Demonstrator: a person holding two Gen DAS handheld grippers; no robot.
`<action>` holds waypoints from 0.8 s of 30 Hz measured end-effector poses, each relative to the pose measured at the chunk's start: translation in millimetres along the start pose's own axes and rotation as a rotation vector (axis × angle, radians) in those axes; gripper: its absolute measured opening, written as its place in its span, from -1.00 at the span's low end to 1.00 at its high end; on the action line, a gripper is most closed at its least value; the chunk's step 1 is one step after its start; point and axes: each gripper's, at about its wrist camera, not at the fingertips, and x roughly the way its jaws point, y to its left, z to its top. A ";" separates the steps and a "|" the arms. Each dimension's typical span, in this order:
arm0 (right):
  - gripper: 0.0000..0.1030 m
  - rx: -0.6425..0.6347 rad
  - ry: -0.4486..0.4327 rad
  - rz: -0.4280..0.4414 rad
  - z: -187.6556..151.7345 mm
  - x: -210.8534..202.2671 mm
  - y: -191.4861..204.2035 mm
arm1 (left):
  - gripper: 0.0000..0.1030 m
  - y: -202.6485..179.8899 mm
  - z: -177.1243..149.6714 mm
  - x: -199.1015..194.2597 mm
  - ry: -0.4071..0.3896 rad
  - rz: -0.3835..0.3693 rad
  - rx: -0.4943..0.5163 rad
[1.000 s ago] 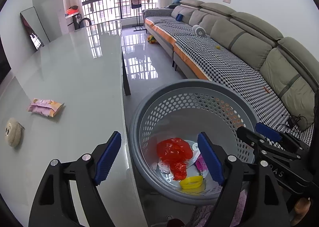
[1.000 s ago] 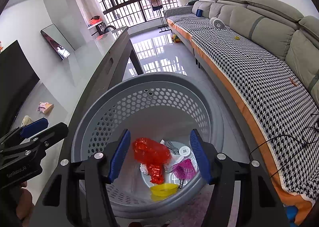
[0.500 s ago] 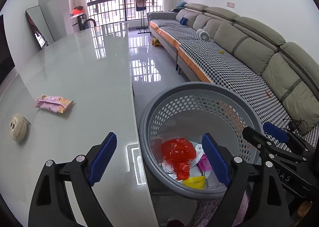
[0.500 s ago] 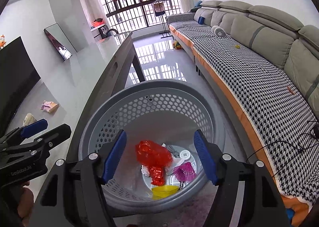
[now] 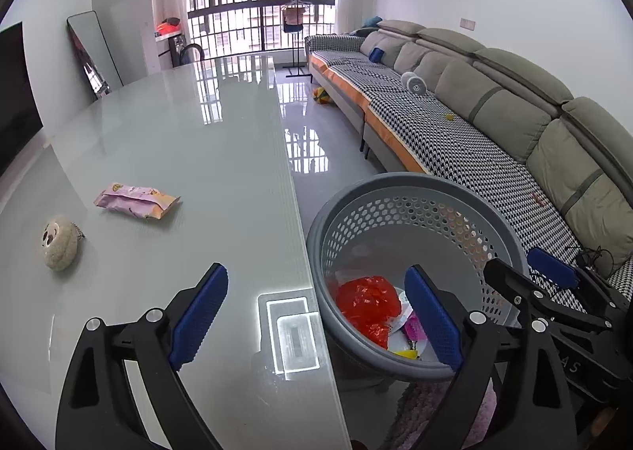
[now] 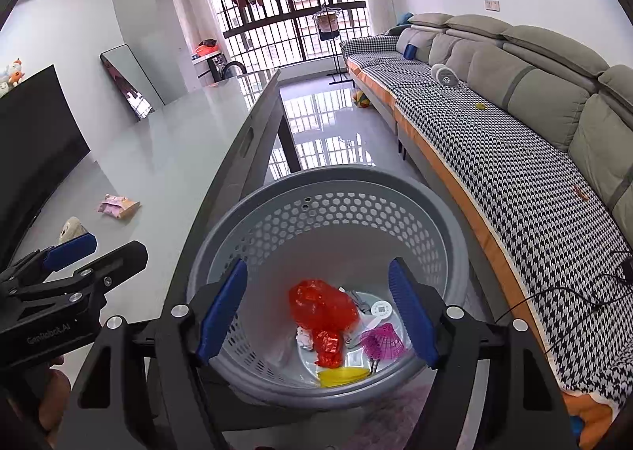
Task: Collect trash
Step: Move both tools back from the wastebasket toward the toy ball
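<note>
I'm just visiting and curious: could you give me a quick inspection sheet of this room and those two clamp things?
Surface: glossy grey table, mostly bare.
Job's things: grey basket on the floor holds a red bag; pink snack packet on the table.
Clutter: plush toy beside the packet.
Grippers: left gripper and right gripper both opening, nothing between them.
Cables: black cable on the sofa.
Surroundings: barred window, hanging clothes, mirror.

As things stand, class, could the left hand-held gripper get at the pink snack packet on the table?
Probably yes. The left hand-held gripper holds nothing and its jaws are opening; bare glass table lies between it and the pink snack packet. The plush toy sits off to one side.
</note>
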 end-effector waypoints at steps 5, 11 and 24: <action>0.39 -0.016 0.003 -0.001 -3.0 -2.0 16.0 | 0.79 16.4 -4.0 -7.7 -0.006 0.025 -0.025; 0.39 -0.046 0.000 0.005 -4.4 -5.8 38.4 | 0.80 40.7 -9.1 -18.3 -0.023 0.061 -0.061; 0.40 -0.129 0.000 0.061 -6.2 -5.9 91.2 | 0.81 94.9 -19.1 -42.6 -0.070 0.139 -0.129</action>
